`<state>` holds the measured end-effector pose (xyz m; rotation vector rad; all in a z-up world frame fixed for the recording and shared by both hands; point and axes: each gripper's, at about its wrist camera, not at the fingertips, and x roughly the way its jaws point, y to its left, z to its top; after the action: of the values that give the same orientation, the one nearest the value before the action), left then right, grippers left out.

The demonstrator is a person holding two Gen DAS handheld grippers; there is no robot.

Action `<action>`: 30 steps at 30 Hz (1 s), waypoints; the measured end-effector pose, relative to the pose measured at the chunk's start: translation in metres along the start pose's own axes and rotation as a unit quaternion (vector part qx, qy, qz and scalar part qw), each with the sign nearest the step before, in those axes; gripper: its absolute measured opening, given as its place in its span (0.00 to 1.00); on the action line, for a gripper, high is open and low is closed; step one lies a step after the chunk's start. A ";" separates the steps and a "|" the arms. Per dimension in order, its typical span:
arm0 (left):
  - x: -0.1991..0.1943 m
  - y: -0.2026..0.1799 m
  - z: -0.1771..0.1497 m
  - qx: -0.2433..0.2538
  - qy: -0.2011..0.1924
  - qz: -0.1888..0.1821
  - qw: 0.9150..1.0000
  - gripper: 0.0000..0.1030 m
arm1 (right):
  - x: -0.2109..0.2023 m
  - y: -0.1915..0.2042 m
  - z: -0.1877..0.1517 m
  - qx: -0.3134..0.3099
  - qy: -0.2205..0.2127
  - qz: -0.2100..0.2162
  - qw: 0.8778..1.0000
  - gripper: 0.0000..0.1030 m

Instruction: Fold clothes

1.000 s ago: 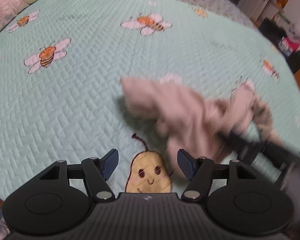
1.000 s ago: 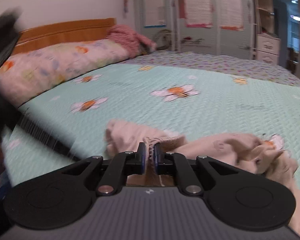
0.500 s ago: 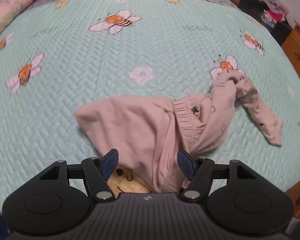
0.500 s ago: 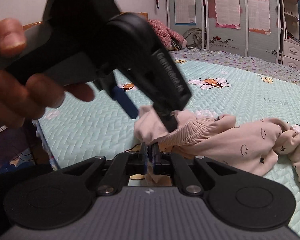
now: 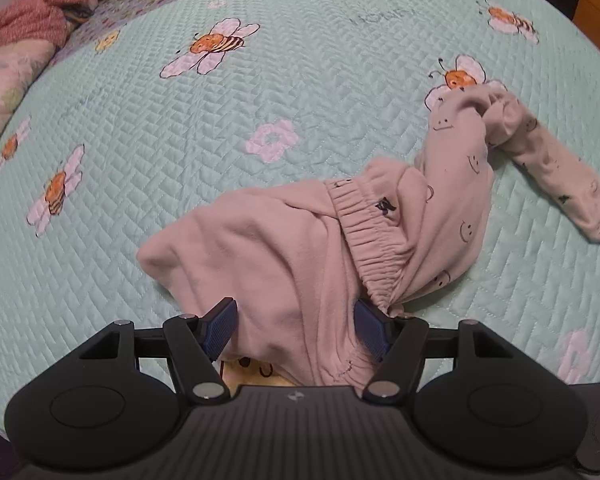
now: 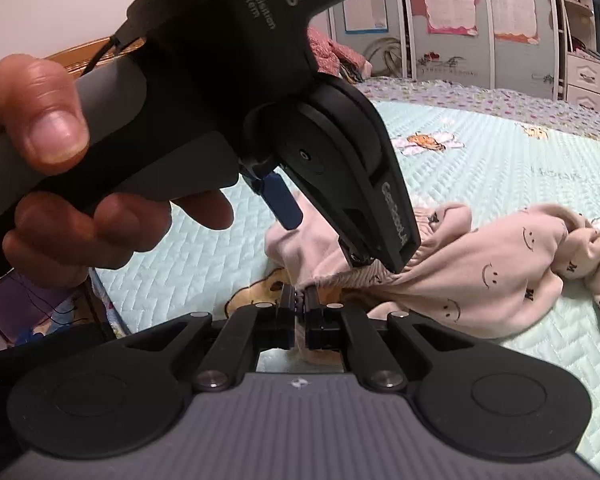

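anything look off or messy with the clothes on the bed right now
Yes. The pink smiley-print pants lie crumpled on the bee-print quilt, partly inside out near the elastic waistband, with one leg twisted off to the side. The right gripper pinches the fabric edge; the left gripper is closing around it.

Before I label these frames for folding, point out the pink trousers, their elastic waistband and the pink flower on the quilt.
pink trousers [image 5: 260, 248], left wrist view, plain inside-out fabric.
elastic waistband [image 5: 374, 240], left wrist view, gathered ribbing.
pink flower [image 5: 273, 139], left wrist view, flower's centre.
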<state>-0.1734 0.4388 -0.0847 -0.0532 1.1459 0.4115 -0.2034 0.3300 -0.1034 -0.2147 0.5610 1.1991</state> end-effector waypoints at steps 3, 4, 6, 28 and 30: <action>0.003 -0.003 0.000 0.003 0.001 0.001 1.000 0.59 | 0.001 0.000 0.000 0.005 0.002 -0.002 1.000 0.05; 0.003 -0.003 0.000 0.002 0.000 0.000 1.000 0.56 | 0.002 0.000 0.000 0.007 0.002 -0.002 1.000 0.05; 0.003 -0.004 0.000 0.002 -0.003 -0.003 1.000 0.50 | 0.002 -0.001 -0.002 0.010 0.004 -0.002 1.000 0.05; -0.017 0.082 -0.027 -0.164 -0.051 -0.022 0.985 0.06 | -0.024 -0.115 0.011 0.248 -0.013 -0.134 0.960 0.53; -0.015 0.082 -0.032 -0.161 -0.046 -0.023 0.986 0.06 | -0.016 -0.138 0.018 0.290 0.005 -0.139 0.947 0.53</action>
<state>-0.2350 0.5024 -0.0713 -0.3397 0.9778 0.5488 -0.0746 0.2749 -0.0981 0.1980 0.8367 0.7196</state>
